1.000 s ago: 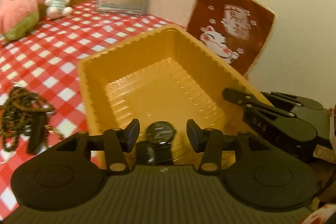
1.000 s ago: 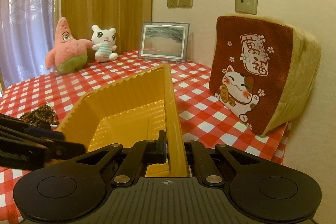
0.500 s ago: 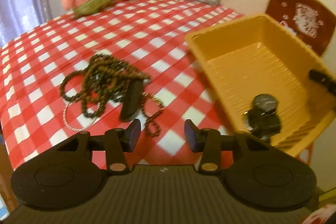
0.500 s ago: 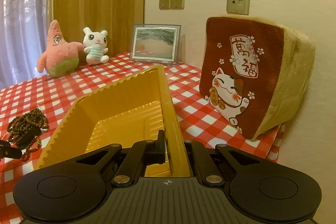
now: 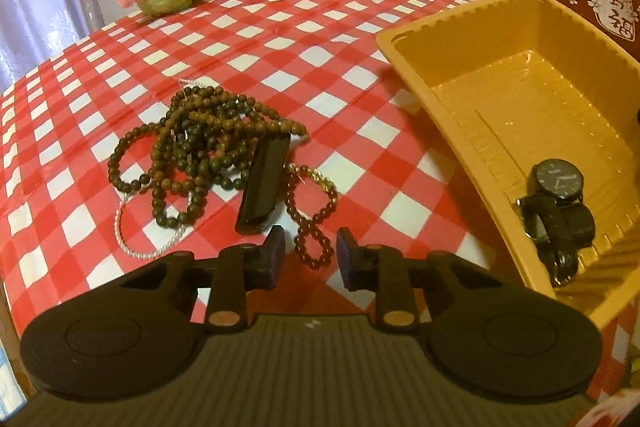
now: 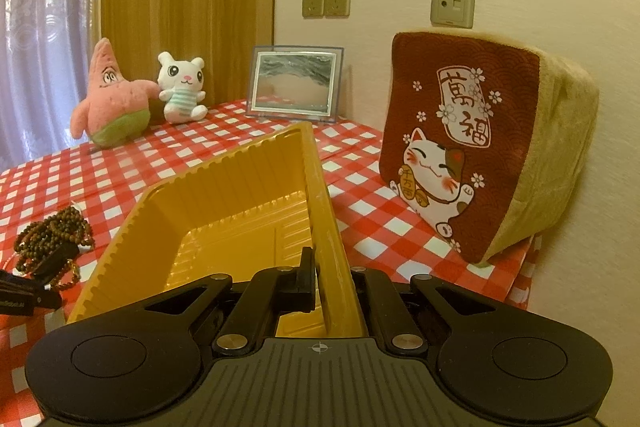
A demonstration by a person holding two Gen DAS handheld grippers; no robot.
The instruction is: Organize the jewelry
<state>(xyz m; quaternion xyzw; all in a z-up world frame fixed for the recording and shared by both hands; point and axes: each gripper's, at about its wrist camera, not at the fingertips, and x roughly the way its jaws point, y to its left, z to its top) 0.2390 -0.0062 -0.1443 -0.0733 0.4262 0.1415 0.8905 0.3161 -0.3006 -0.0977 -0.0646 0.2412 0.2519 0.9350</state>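
Left tongs (image 5: 307,259) were closing, empty, over a dark red bead bracelet (image 5: 310,219) left of the yellow tray (image 5: 448,99). Right tongs (image 6: 332,287) clamped the tray's rim. Black watch (image 5: 558,203) lay inside it.

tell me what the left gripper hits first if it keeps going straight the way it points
Most likely the dark red bead bracelet lying just ahead of the closing left gripper, though depth is hard to judge.
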